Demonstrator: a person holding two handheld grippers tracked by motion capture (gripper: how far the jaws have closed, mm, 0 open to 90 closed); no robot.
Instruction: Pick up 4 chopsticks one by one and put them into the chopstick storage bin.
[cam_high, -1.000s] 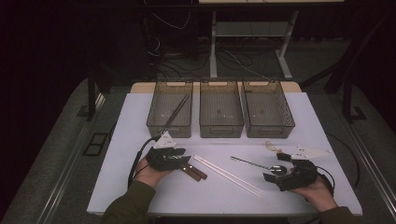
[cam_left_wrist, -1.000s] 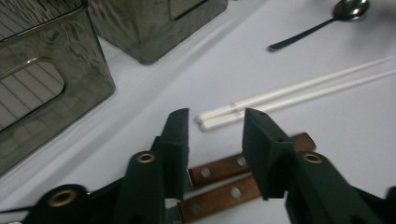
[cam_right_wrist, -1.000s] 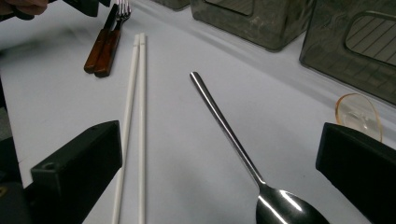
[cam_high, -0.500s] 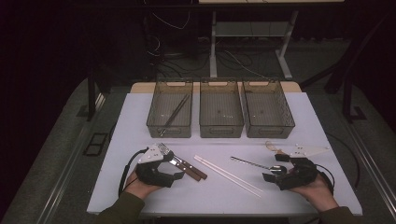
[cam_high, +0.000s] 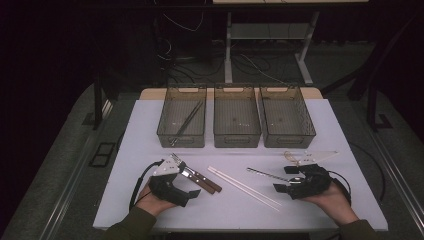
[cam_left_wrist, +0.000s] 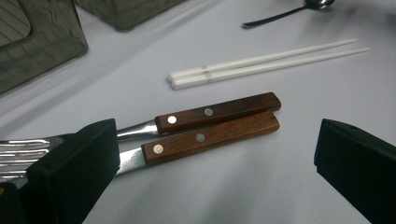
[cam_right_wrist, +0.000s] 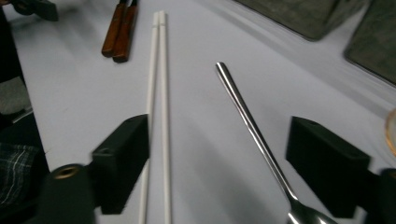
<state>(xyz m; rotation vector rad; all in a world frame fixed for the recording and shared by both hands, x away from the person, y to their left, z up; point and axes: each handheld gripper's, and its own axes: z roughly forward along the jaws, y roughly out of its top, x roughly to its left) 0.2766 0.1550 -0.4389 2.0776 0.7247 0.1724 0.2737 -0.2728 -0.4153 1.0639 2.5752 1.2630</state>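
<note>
Resting both claws wide-jawed on the tabletop (cam_high: 125, 165), I'm flanking the white chopsticks (cam_high: 244, 186): left claw (cam_high: 191, 194), right claw (cam_high: 281, 182).

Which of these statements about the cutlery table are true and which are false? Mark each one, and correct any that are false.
1. Three mesh bins stand in a row at the far side of the table. True.
2. The left bin holds a dark pair of long utensils. True.
3. The white chopsticks lie inside the middle bin. False: they lie on the table, between the two grippers.
4. The left gripper is shut on the wooden-handled cutlery. False: its jaws are open, with the handles lying between them on the table.
5. The right gripper is open, with the spoon handle between its jaws. True.
</note>
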